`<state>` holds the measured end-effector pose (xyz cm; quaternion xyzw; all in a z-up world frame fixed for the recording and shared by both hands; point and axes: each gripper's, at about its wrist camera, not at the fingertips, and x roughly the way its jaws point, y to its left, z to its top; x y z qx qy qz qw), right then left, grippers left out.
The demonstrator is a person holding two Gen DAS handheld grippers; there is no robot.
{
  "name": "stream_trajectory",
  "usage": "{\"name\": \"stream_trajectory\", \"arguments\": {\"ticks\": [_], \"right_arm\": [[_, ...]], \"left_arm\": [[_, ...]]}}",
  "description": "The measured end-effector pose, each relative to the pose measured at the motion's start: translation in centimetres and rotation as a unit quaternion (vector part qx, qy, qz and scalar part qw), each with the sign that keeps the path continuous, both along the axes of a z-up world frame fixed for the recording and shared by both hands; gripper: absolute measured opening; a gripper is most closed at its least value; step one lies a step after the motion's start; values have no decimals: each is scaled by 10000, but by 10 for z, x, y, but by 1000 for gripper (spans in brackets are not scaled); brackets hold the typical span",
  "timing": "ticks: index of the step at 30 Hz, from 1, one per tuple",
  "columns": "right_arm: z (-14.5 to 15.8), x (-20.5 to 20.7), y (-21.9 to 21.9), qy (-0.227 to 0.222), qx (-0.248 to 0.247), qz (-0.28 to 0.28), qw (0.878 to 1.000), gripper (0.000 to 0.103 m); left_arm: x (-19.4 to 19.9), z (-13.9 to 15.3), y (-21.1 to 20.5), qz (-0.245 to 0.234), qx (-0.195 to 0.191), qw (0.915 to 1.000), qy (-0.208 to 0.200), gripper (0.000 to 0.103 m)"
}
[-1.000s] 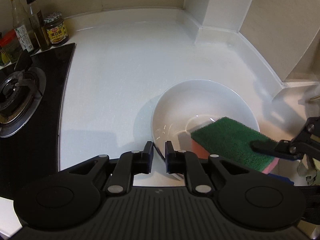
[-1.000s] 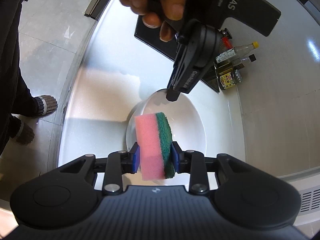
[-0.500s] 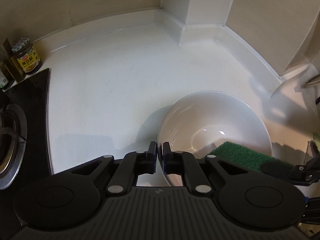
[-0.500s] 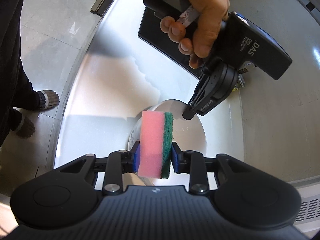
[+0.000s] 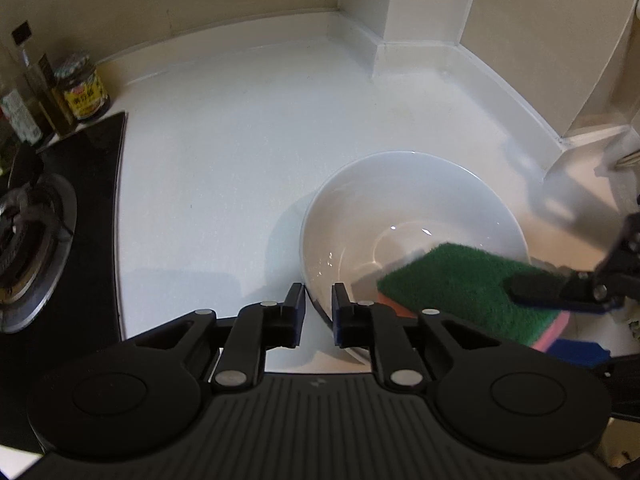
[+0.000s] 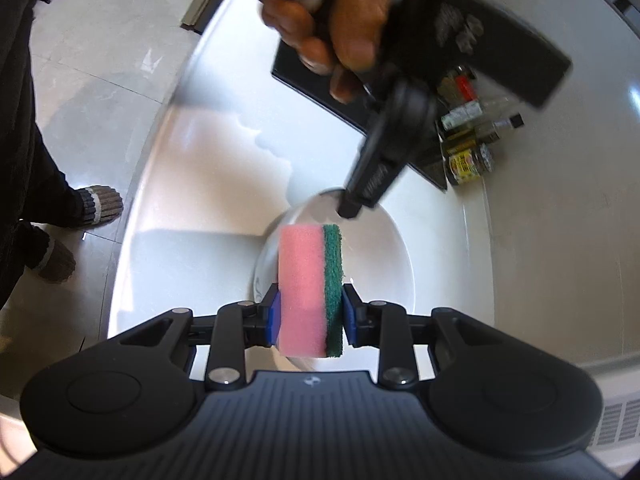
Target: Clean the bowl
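Note:
A white bowl (image 5: 400, 208) stands on the white counter (image 5: 240, 152). My left gripper (image 5: 319, 304) straddles its near rim. The jaws are opening, the rim sits between the pads, and a small gap shows on each side. My right gripper (image 6: 310, 312) is shut on a pink sponge (image 6: 310, 280) with a green scouring face. In the left wrist view the green sponge (image 5: 460, 284) lies tilted over the bowl's right side, and the right gripper (image 5: 548, 316) comes in from the right. The right wrist view shows the left gripper (image 6: 352, 208) at the bowl's (image 6: 380, 264) far rim, with a hand (image 6: 352, 20) gripping its handle.
A black gas stove (image 5: 24, 240) lies to the left, with bottles and a jar (image 5: 82, 92) behind it. Walls and a pillar (image 5: 420, 8) close the counter's back. A person's slippered feet (image 6: 100, 204) stand on the floor beside the counter's edge.
My left jaws narrowed onto the bowl's rim, then parted a little. The sponge stayed in the right gripper and shifted slightly over the bowl.

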<state>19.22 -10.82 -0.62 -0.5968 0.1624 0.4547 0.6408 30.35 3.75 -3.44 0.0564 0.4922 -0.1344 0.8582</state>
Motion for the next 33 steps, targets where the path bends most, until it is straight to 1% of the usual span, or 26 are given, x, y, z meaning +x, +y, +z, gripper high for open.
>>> {"name": "stream_trajectory", "arguments": {"ticks": [3,5,8,9,10,12,16,21,24,27,33], "right_arm": [[0,1,3,30,-36,37,10000,26],[-2,4,2,0,-180,53,9998,26],[-2,7,-1,12,-248,-14,9997,26],[-1,8,-1,36,-235,-34,9997,26],[0,9,-1,68,-217,-61,9997,26],[-1,9,0,70,-206,-62,9997,26],[1,10,0,137,-86,-112,9998,26],[2,8,2,88,-126,-2,9999,26],[2,8,6,112,-133,37,9998,26],[1,8,8,116,-124,54,9998,26],[-1,8,3,8,-235,76,9997,26]], "left_arm": [[16,0,1,-162,-8,9999,-1,5],[28,0,2,-256,-32,9997,-11,5],[37,0,2,-244,-94,9997,17,6],[36,0,2,-224,-71,9997,30,10],[34,1,2,-182,-13,9998,31,14],[26,4,4,-57,9,10000,32,14],[3,11,12,182,-154,9997,-2,15],[-11,12,5,210,74,9997,-111,15],[-9,8,0,143,208,9996,-125,16],[-4,7,-3,53,265,9995,-183,13],[23,7,-7,-503,413,9978,-147,11]]}}
